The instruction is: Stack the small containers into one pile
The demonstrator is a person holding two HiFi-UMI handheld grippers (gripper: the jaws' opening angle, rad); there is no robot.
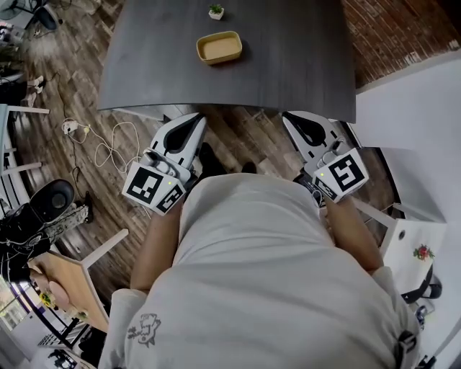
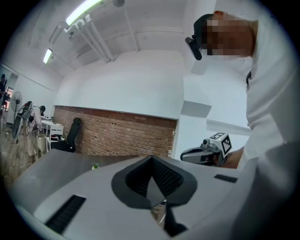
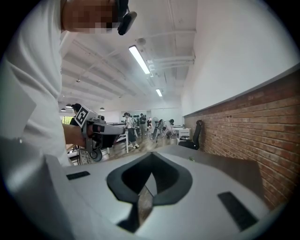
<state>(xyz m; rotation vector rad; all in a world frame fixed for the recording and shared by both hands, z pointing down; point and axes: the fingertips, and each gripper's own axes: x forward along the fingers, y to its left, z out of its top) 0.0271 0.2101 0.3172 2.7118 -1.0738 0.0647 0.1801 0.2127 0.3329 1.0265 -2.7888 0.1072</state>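
Note:
A tan, shallow container (image 1: 220,47) sits alone on the dark grey table (image 1: 302,65), toward its far side. Both grippers hang over the wooden floor just short of the table's near edge, close to the person's body. My left gripper (image 1: 198,119) has its jaws together with nothing between them, and so does my right gripper (image 1: 289,117). In the left gripper view the jaws (image 2: 152,157) meet at a point, with the right gripper (image 2: 206,152) off to the side. The right gripper view shows its own jaws (image 3: 151,154) touching and the left gripper (image 3: 101,129) beyond.
A small potted plant (image 1: 216,11) stands at the table's far edge. White cables (image 1: 108,148) lie on the floor at left, near a black chair (image 1: 43,205). A white cabinet (image 1: 414,249) stands at right, and a brick wall (image 1: 392,29) lies behind the table.

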